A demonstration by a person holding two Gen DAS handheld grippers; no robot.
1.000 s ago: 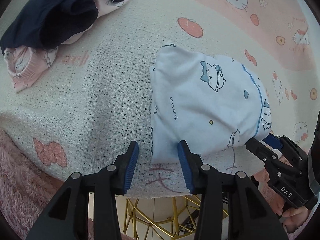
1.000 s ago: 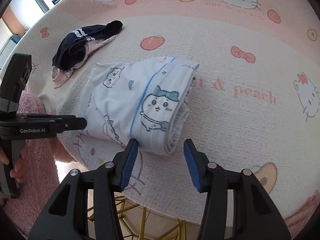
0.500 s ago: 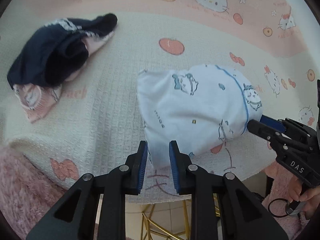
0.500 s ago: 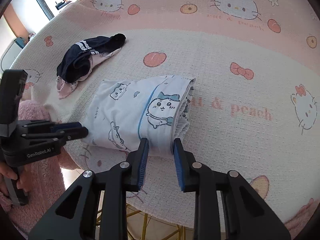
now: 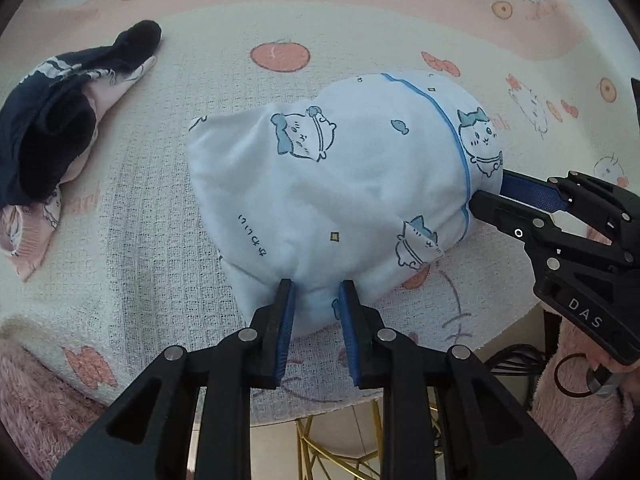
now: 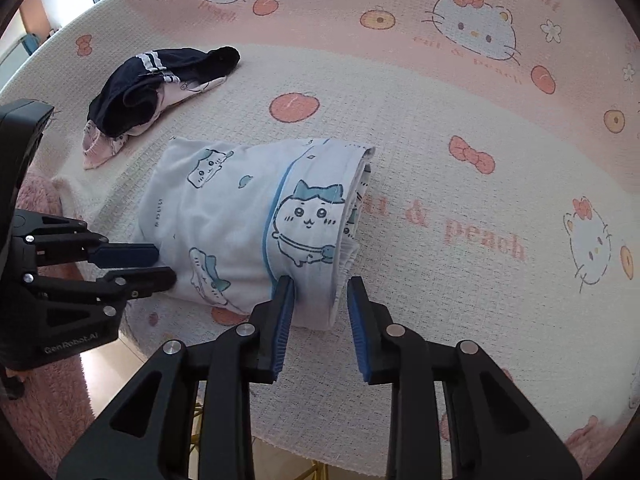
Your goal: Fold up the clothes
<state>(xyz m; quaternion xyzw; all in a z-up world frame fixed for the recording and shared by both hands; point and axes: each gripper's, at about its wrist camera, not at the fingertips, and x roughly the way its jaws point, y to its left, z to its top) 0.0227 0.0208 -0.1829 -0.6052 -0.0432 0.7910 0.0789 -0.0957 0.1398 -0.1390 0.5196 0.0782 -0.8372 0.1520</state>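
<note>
A folded white garment with blue cartoon prints (image 5: 344, 184) lies on the blanket-covered table (image 5: 160, 240); it also shows in the right wrist view (image 6: 256, 224). My left gripper (image 5: 316, 292) is shut on its near left edge. My right gripper (image 6: 320, 288) is shut on its near right edge, by the open folded end. Each gripper shows in the other's view, the right one (image 5: 492, 196) and the left one (image 6: 160, 264), pinching the cloth. The garment bulges upward between them.
A crumpled dark navy and pink garment (image 5: 52, 120) lies at the far left, also in the right wrist view (image 6: 152, 88). The table's front edge (image 5: 320, 412) is just below my grippers, with a gold wire stand (image 5: 340, 452) beneath. Pink fuzzy fabric (image 5: 36, 408) hangs at the left.
Both grippers went from open around the garment's near edge to shut on it. The garment has since been pushed away and bunched up higher.
</note>
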